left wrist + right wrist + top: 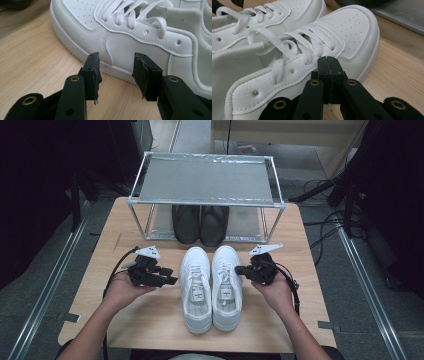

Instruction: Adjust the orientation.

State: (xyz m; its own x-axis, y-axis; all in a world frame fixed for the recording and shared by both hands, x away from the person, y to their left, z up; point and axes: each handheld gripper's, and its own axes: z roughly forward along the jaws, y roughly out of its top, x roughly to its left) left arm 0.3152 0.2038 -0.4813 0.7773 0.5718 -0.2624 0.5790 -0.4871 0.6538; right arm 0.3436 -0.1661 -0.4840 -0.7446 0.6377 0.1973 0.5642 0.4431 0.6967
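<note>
Two white shoes sit side by side at the centre of the high view, toes pointing toward the top of the frame: the left shoe (195,287) and the right shoe (227,285), touching or nearly so along their inner sides. They rest on the wooden bench (150,320).

The left tool (167,279) lies just left of the left shoe, held in the left hand (120,290), its tip close to the shoe's side but apart from it. In the left gripper view its jaws stand wide apart with nothing between them, aimed at the shoe's side wall (125,47) just above the sole.

The right tool (239,269) is at the right shoe's outer side, held in the right hand (275,290). In the right gripper view its jaws are pressed together, gripping nothing, and their tip lies against or just in front of the shoe's side (294,72) below the laces; whether they touch it I cannot tell.

In the upper half of the high view stands a metal rack (205,179), with a pair of black shoes (200,224) on its lower level.
</note>
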